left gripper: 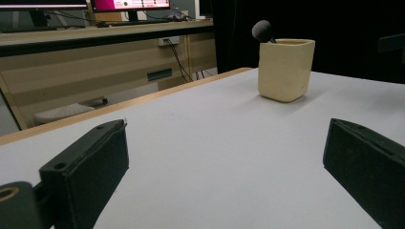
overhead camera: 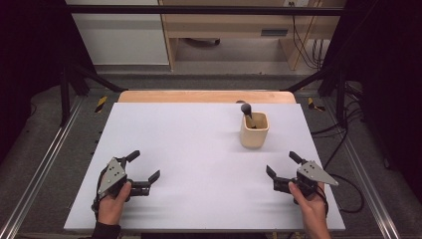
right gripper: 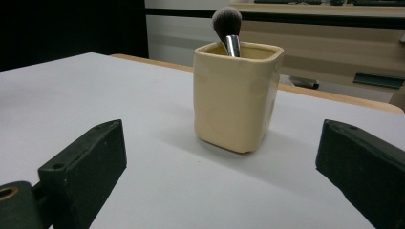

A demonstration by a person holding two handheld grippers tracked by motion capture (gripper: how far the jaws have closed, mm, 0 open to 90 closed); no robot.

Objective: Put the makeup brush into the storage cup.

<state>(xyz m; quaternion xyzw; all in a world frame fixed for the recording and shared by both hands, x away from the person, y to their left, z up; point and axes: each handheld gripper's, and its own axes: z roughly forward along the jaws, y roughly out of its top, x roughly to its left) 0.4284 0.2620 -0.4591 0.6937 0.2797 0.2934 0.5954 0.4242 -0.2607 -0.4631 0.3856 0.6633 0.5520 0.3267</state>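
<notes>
Right tongs [overhead camera: 284, 171]: gaping, empty; I'm lining them up on the cup [overhead camera: 254, 130].
Left tongs [overhead camera: 143, 165]: gaping, idling far from cup.
Brush [overhead camera: 247, 110]: standing in cup; I'm approaching level, gripping low.

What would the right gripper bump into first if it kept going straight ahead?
Most likely the cream cup holding the brush: it stands centred ahead between the open jaws of the right gripper, with bare table before it.

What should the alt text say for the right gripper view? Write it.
A cream square cup stands upright on the white table, holding a makeup brush with its bristles up. The open right gripper faces the cup, apart from it, its black jaws spread wide.
</notes>
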